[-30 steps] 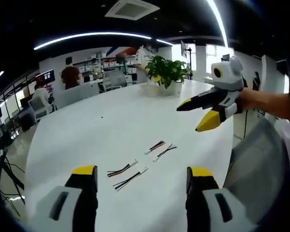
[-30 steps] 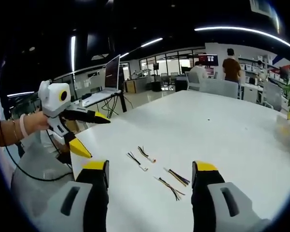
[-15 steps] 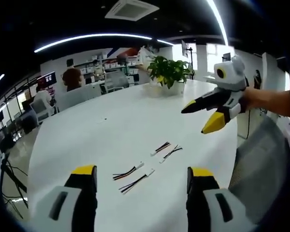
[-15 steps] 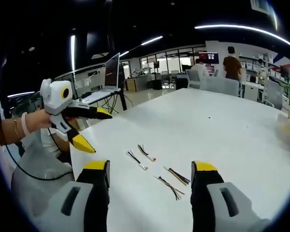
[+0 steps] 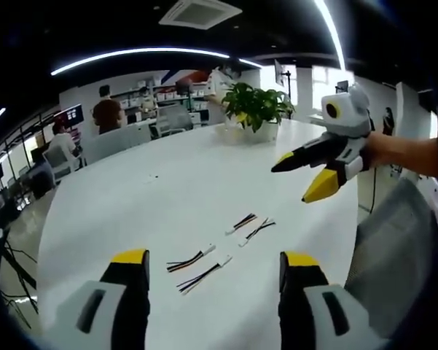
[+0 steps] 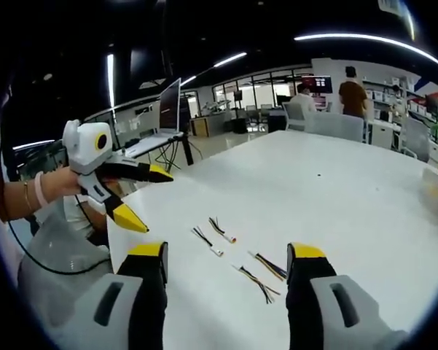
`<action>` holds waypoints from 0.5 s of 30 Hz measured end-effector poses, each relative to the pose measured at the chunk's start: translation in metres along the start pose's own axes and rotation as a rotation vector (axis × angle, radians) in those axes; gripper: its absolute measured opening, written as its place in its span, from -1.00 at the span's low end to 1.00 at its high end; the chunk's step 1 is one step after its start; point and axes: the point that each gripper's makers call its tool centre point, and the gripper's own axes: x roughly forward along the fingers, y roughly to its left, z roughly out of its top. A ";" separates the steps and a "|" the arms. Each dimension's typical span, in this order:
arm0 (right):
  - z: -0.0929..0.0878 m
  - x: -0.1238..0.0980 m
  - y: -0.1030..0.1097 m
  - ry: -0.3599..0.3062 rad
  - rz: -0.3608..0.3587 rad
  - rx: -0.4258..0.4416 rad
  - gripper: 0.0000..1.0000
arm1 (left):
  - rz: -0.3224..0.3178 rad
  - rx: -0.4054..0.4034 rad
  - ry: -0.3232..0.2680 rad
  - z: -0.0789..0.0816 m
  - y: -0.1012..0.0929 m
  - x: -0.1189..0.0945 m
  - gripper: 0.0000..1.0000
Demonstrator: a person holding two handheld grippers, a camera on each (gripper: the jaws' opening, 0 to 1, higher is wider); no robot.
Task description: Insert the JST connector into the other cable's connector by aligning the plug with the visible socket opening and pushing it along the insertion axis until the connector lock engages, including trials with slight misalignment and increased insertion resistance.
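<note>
both the left tool (image 5: 213, 266) and right tool (image 6: 227, 259) hang released and empty above the white round worktop (image 5: 167, 197), where four short multicoloured cable pigtails with white connectors (image 5: 217, 244) lie in two separated pairs, apparently ready for picking.

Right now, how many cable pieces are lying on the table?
4: two side by side between the left gripper's fingers, cable one and cable two; two farther off, cable three and cable four.
</note>
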 end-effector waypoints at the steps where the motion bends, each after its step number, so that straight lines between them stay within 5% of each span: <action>1: 0.000 0.000 0.000 0.001 0.002 0.000 0.27 | -0.003 -0.001 0.000 0.000 0.000 0.001 0.38; 15: -0.003 0.009 -0.008 0.027 0.015 -0.018 0.25 | -0.022 0.003 0.003 0.001 0.006 0.013 0.32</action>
